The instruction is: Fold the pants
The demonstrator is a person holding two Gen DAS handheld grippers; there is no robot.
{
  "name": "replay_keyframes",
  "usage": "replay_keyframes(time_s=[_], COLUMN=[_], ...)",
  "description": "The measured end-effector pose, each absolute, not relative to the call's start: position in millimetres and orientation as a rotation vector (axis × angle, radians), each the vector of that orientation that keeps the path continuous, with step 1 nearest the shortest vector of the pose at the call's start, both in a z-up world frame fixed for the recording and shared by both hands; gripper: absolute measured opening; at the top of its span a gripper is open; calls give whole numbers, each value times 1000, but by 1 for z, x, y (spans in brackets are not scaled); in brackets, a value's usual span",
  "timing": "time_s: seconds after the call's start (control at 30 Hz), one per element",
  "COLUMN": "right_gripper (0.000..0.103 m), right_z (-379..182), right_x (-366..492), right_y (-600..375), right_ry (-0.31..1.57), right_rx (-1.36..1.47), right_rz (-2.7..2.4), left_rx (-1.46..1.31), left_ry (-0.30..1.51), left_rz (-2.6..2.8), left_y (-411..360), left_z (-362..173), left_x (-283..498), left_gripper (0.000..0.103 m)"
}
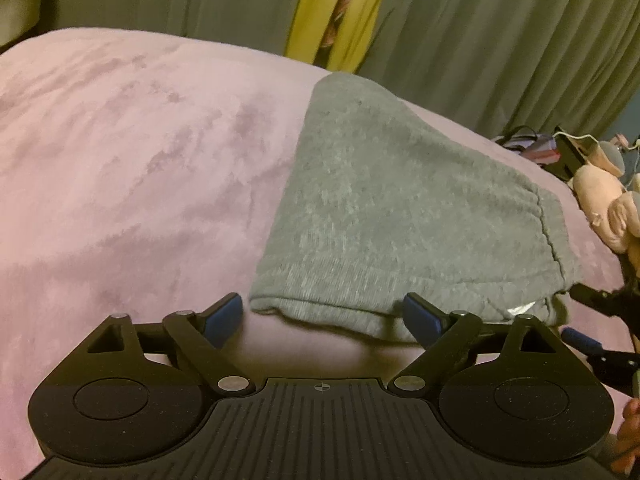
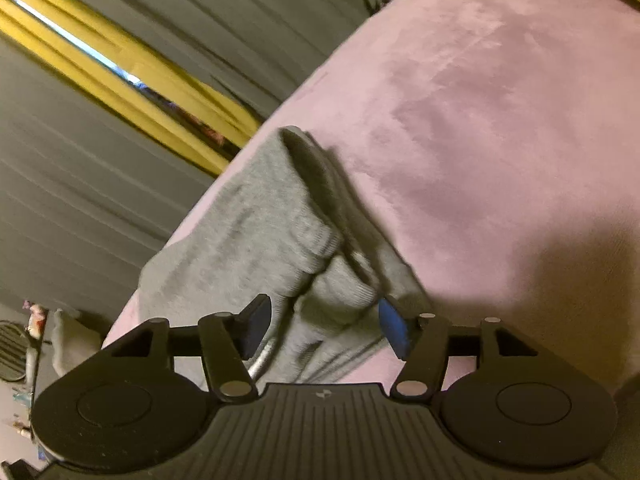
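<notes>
Both of your grippers are spread wide with nothing clamped: your left gripper (image 1: 322,316) hovers level just short of the near edge of the pants (image 1: 384,208), and your right gripper (image 2: 324,326) is rolled sideways with bunched fabric sitting loose between its blue pads (image 2: 394,330). Those grey pants lie folded into a thick rectangle on the pink blanket (image 1: 132,168).
</notes>
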State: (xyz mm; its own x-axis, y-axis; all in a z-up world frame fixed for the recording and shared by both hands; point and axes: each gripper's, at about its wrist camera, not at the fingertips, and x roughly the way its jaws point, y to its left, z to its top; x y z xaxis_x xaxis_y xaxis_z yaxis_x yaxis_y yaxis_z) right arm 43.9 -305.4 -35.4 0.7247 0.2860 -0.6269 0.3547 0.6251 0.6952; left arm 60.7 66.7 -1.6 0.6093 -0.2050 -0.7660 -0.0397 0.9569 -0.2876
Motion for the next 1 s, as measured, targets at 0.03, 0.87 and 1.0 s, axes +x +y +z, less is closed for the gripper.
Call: replay_keyframes(time_s=[0.03, 0.87, 1.0], right_gripper=[60, 43, 42], right_z=[-39, -67, -59], right_x=[45, 78, 79], right_y=[-308, -314, -306], right_ry=[790, 679, 677], right_rx=[953, 1099, 1004], right_rz=[-38, 103, 88], left_rx=[-293, -205, -228], left_ry=[911, 962, 959], left_rz=[-95, -12, -29], left_y=[68, 65, 65], left_z=[-3, -22, -21], left_x=[59, 78, 78], left_gripper=[93, 78, 70])
